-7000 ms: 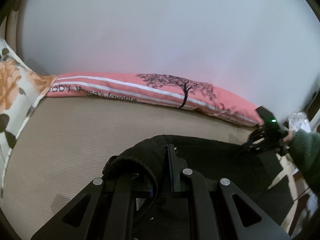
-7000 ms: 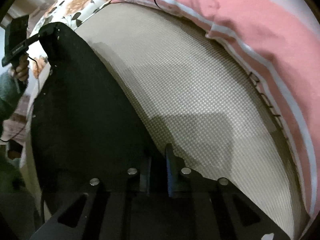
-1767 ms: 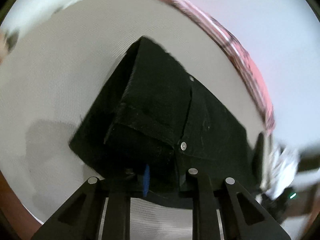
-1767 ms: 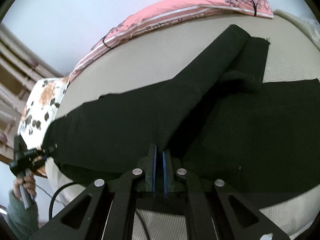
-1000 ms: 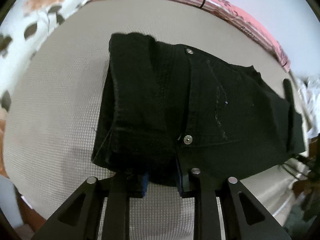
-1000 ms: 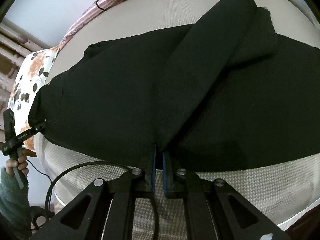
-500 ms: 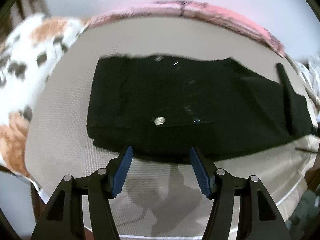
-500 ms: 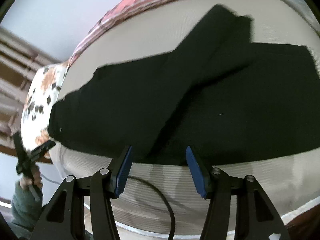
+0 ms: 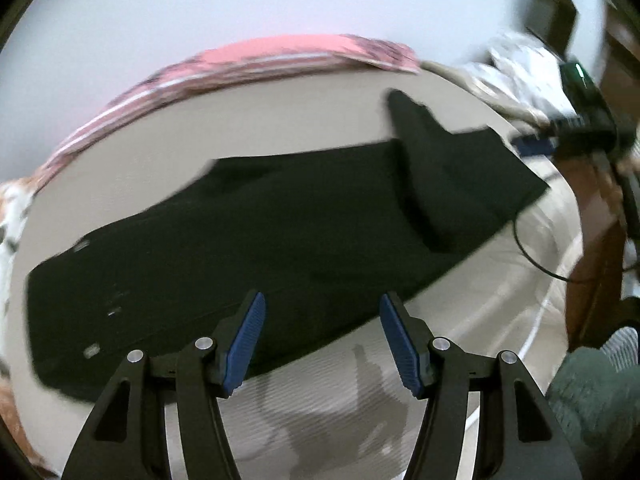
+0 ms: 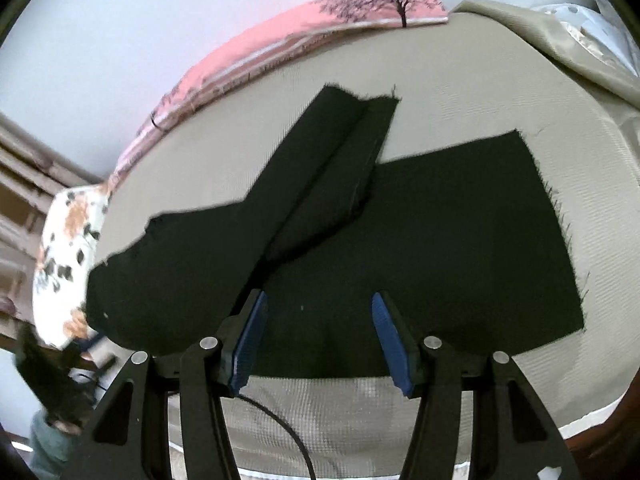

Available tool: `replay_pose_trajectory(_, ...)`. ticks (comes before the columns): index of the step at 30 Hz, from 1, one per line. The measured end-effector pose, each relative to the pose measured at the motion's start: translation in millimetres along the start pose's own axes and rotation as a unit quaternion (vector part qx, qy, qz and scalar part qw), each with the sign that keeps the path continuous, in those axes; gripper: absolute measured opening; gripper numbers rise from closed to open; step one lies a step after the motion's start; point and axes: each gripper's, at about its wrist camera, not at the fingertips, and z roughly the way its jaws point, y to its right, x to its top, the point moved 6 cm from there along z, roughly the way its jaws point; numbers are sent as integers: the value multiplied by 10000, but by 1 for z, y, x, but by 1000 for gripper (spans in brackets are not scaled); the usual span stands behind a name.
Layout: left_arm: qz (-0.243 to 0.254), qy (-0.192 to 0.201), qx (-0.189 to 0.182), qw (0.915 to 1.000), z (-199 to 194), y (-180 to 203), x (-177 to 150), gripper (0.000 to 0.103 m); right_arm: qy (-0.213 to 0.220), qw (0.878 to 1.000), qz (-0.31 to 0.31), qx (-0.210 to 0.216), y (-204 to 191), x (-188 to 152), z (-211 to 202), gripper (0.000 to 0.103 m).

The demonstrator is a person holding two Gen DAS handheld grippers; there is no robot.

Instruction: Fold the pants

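My left gripper point(image 9: 322, 338) is spread wide with nothing in it, and my right gripper point(image 10: 318, 334) is the same. The black pants point(image 10: 400, 248) lie flat on the beige mattress point(image 10: 460, 80), one leg folded diagonally over the other. A pink pillow point(image 10: 320, 28) lines the far edge, a floral pillow point(image 10: 64, 240) sits at the waist end, and a black cable point(image 10: 280, 432) trails over the near edge.
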Motion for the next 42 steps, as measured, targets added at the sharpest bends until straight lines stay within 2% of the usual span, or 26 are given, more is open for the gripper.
replay_pose_trajectory(5,381,-97,-385,9985,35,59,18,61,184,9994,136,246,6,18,1,53)
replay_pose_trajectory(9,447,-221,-311,9983,64,88,27,61,181,9975,318,598,8,36,19,52)
replay_pose_trajectory(15,248,-635,-166,9975,96,98,26,61,95,9937,471,1008,7,74,57,47)
replay_pose_trajectory(20,127,-716,-177,9972,108,99,28,60,66,9934,609,971,19,110,90,45)
replay_pose_trajectory(21,110,-720,-183,9972,109,99,29,55,65,9926,674,1005,23,115,97,44)
replay_pose_trajectory(22,103,-724,-207,9971,110,99,30,45,51,9917,752,1042,26,119,104,44)
replay_pose_trajectory(23,88,-735,-240,9970,111,99,31,41,39,9907,829,1078,30,123,109,44)
replay_pose_trajectory(27,-74,-765,-394,9963,113,96,34,33,65,9855,1094,1292,41,133,128,44)
replay_pose_trajectory(33,-136,-793,-501,9955,116,95,34,33,414,9742,1308,1792,47,158,147,42)
replay_pose_trajectory(35,-178,-789,-545,9952,116,95,36,33,456,9720,1334,1881,48,163,151,39)
replay_pose_trajectory(38,-239,-798,-587,9948,117,94,36,33,397,9721,1313,1905,49,168,157,21)
replay_pose_trajectory(40,-257,-805,-588,9947,117,95,36,33,359,9737,1238,1879,50,169,157,16)
replay_pose_trajectory(42,-243,-800,-582,9948,117,96,35,33,348,9730,1149,1973,48,168,156,15)
